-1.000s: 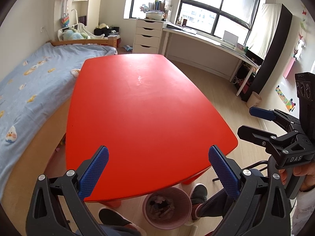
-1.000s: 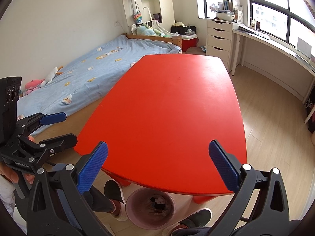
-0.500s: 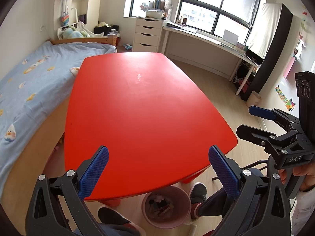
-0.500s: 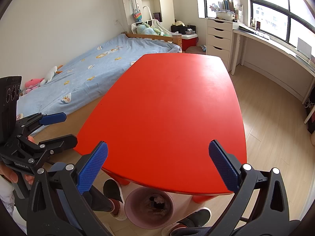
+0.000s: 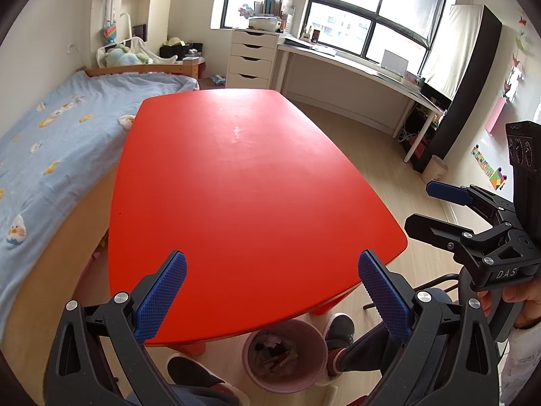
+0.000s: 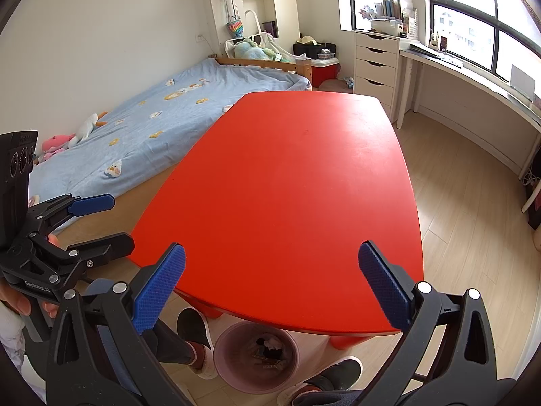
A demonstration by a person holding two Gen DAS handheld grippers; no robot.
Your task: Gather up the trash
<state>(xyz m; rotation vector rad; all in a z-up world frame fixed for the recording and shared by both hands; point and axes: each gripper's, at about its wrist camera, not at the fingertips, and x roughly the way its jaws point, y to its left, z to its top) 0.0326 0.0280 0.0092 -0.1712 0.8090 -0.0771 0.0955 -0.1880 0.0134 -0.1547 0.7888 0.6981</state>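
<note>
A pink trash bin (image 5: 285,355) with scraps inside stands on the floor under the near edge of the red table (image 5: 243,182); it also shows in the right wrist view (image 6: 257,355). The table top (image 6: 297,182) is bare. My left gripper (image 5: 272,291) is open and empty above the table's near edge. My right gripper (image 6: 270,284) is open and empty too. Each gripper shows in the other's view, the right one (image 5: 436,206) at the right, the left one (image 6: 101,223) at the left.
A bed with a blue cover (image 5: 44,149) runs along the table's left side. White drawers (image 5: 252,59) and a long desk (image 5: 355,67) stand under the windows. The person's feet in dark slippers (image 6: 194,328) flank the bin. Wood floor (image 6: 473,203) lies to the right.
Both grippers stay open and empty. The left wrist view has drifted slightly, the bin sliding a little to the right in it. The right gripper has hardly moved.
</note>
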